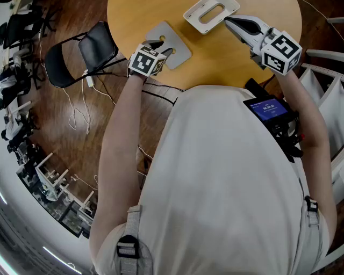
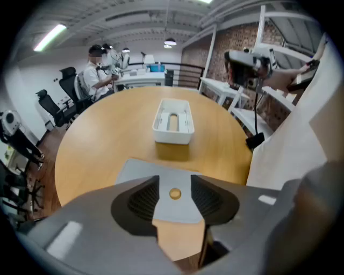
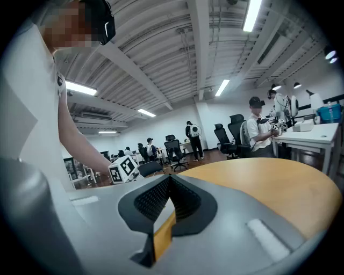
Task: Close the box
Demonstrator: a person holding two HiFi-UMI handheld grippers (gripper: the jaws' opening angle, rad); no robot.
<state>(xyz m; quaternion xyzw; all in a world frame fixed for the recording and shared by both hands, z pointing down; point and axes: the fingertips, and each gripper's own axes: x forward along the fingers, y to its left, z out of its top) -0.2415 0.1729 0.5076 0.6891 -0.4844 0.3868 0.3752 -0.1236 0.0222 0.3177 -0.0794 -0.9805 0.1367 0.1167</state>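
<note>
The white box [image 1: 210, 13] stands open at the far side of the round wooden table [image 1: 215, 59]; in the left gripper view the box [image 2: 173, 122] is ahead at the table's middle. Its flat grey lid [image 1: 171, 40] lies on the table nearer me. My left gripper [image 1: 161, 51] is at the lid's near edge. There the jaws stand apart on either side of the lid's tab [image 2: 174, 201], which has a small hole. My right gripper [image 1: 228, 20] hovers just right of the box, its jaws together with nothing between them [image 3: 169, 180].
A black folding chair [image 1: 80, 53] stands left of the table, with cables [image 1: 80, 115] on the wood floor. A white rack [image 1: 322, 80] is at the right. A screen device [image 1: 269, 110] hangs on my chest. People sit at desks in the background [image 2: 97, 75].
</note>
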